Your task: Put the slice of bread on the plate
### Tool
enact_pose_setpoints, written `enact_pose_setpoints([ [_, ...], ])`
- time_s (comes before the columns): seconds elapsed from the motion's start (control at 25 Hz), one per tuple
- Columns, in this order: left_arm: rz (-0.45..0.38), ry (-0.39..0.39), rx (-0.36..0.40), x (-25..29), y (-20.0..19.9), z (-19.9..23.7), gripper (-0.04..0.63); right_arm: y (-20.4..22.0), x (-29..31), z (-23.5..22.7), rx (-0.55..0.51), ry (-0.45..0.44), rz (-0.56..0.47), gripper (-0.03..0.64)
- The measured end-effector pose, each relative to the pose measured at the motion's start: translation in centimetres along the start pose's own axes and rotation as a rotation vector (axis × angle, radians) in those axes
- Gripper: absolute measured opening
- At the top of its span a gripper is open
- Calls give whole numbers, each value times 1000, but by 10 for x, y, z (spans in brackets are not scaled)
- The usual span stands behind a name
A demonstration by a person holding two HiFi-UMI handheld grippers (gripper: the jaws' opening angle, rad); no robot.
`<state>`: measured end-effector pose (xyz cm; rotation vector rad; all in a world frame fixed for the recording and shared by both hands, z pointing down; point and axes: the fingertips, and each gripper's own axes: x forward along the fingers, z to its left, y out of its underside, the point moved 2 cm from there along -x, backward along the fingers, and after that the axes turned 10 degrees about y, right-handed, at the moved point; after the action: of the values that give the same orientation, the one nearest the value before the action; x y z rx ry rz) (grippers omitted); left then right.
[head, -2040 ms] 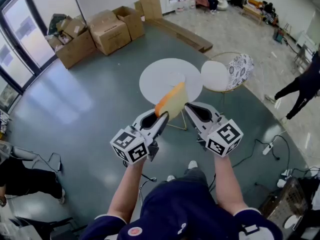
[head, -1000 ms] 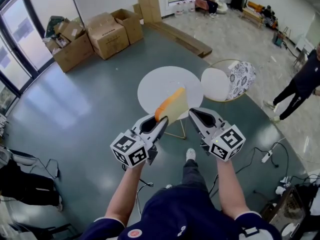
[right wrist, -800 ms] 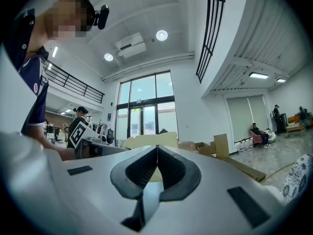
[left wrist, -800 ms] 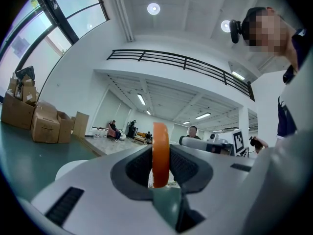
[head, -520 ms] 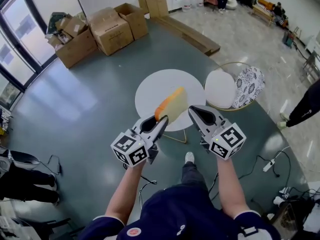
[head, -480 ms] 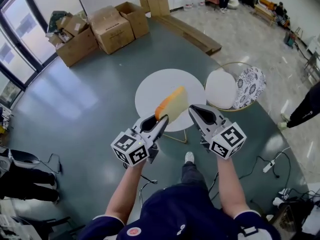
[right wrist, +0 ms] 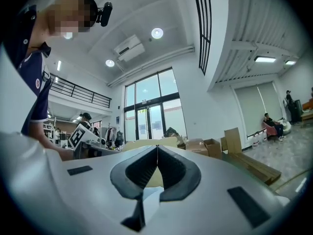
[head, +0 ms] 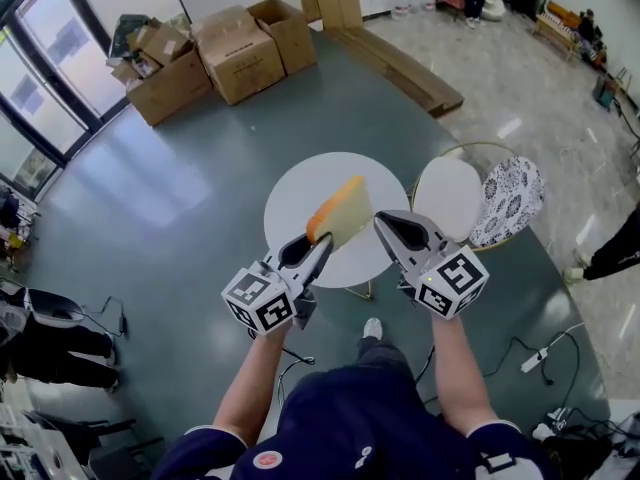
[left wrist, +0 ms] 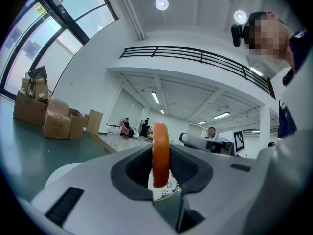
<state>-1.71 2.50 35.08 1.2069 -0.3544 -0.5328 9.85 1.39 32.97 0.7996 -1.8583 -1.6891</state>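
Orange-crusted pale slice of bread (head: 340, 211) stands on edge, clamped in the left gripper (head: 318, 244), apparently above the round white table (head: 292, 196). The right gripper (head: 383, 221), just beside, is closed and empty.

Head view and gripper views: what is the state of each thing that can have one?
left gripper: shut on the bread slice.
bread slice: held on edge in the air, not yet on a plate.
right gripper: shut, nothing between its jaws.
cardboard box: flaps open.
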Motion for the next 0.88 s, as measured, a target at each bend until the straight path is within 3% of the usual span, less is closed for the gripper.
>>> enact_pose_setpoints([
  [0.48, 10, -90, -8, 39, 0, 23, 94, 7, 28, -54, 65, -81, 12, 8],
  [0.88, 24, -74, -32, 48, -5, 70, 94, 15, 65, -66, 75, -45, 41, 8],
])
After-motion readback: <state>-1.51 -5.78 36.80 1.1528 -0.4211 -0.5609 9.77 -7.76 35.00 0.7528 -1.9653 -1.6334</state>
